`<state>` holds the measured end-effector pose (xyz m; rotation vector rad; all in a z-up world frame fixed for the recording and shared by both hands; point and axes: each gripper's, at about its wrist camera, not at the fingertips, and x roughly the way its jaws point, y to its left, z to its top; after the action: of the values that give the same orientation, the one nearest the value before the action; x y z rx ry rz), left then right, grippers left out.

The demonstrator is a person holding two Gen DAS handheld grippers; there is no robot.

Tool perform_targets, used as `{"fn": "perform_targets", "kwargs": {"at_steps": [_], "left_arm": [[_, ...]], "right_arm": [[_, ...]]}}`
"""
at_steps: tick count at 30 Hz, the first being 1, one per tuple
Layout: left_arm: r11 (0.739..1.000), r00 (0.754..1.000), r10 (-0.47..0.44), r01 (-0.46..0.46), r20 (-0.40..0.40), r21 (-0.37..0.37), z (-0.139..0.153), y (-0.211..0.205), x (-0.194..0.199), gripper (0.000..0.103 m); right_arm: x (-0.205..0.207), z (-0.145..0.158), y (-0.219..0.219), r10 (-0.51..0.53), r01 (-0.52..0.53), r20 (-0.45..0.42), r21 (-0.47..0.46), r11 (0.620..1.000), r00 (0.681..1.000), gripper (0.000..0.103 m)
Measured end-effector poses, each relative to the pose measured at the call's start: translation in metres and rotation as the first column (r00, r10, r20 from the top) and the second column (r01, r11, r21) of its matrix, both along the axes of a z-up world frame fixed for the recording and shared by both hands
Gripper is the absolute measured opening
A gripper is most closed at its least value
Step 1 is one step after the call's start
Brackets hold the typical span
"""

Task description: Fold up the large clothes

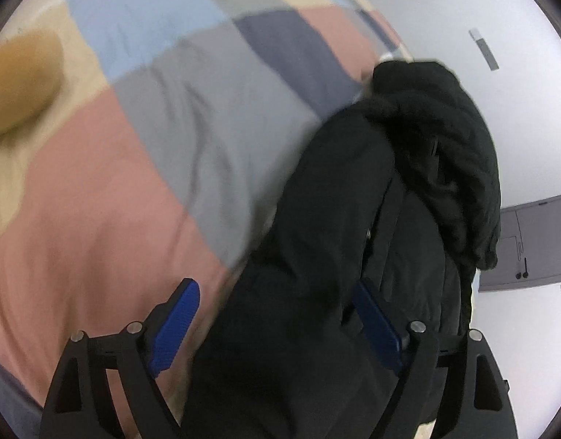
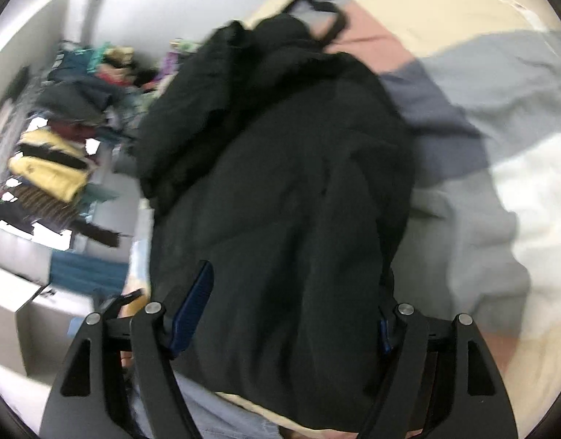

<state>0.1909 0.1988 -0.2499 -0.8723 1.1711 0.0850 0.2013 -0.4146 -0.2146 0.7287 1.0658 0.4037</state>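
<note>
The black jacket [image 1: 353, 219] lies bunched in a thick, dark heap on the bed [image 1: 116, 201], over the patchwork cover and close to the bed's edge, directly ahead of both tools. The left tool [image 1: 277, 325] stands wide, its blue pads [image 1: 174, 325] well apart: one pad is over bare cover off to the side, the other lies against the dark cloth, and nothing is pinched. The right tool [image 2: 291, 311] is also spread wide with the bulk of the jacket filling the gap between its blue pads [image 2: 192, 311]; the far pad is mostly hidden by cloth, and I judge it is not clamped on anything (the picture is blurred, so this is a reading, not a certainty). The jacket looks soft, padded and fairly heavy for a garment, likely to sag and slide out of shape when lifted by one point. A rougher, fleecy part [image 1: 445, 139], perhaps a hood or lining, sits at the far end from the left tool, and thin straps [image 2: 328, 7] trail beyond the heap. Best hold, I think, is a doubled edge or seam near each tool's tips, not the puffy middle, with both tools lifting together so the weight spreads evenly.
</note>
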Motion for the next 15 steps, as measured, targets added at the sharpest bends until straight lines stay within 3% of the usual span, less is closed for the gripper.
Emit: {"fn": "perform_targets", "kwargs": {"at_steps": [2,5,9,12,15], "left_arm": [[0.999,0.998,-0.048,0.048,-0.034,-0.026,-0.011,-0.007,0.005,0.086],[0.995,0.992,-0.101,0.099,-0.079,-0.029,-0.022,-0.018,0.01,0.087],[0.995,0.989,-0.1,0.099,-0.111,-0.018,-0.03,-0.024,0.014,0.094],[0.991,0.988,-0.127,0.124,-0.089,-0.046,-0.033,-0.032,0.017,0.097],[0.978,0.985,-0.172,0.17,-0.011,-0.118,-0.027,-0.041,0.017,0.097]], "right_arm": [[-0.001,-0.001,0.001,0.006,-0.006,0.002,0.007,1.0,1.0,0.076],[0.003,-0.021,-0.008,-0.036,0.033,-0.101,-0.028,0.999,0.994,0.076],[0.006,-0.047,-0.021,-0.104,0.096,-0.223,-0.045,0.994,0.969,0.076],[0.011,-0.057,-0.017,-0.092,0.075,-0.276,-0.072,0.995,0.957,0.075],[0.016,-0.043,0.002,-0.019,0.006,-0.219,-0.062,0.998,0.976,0.074]]}}
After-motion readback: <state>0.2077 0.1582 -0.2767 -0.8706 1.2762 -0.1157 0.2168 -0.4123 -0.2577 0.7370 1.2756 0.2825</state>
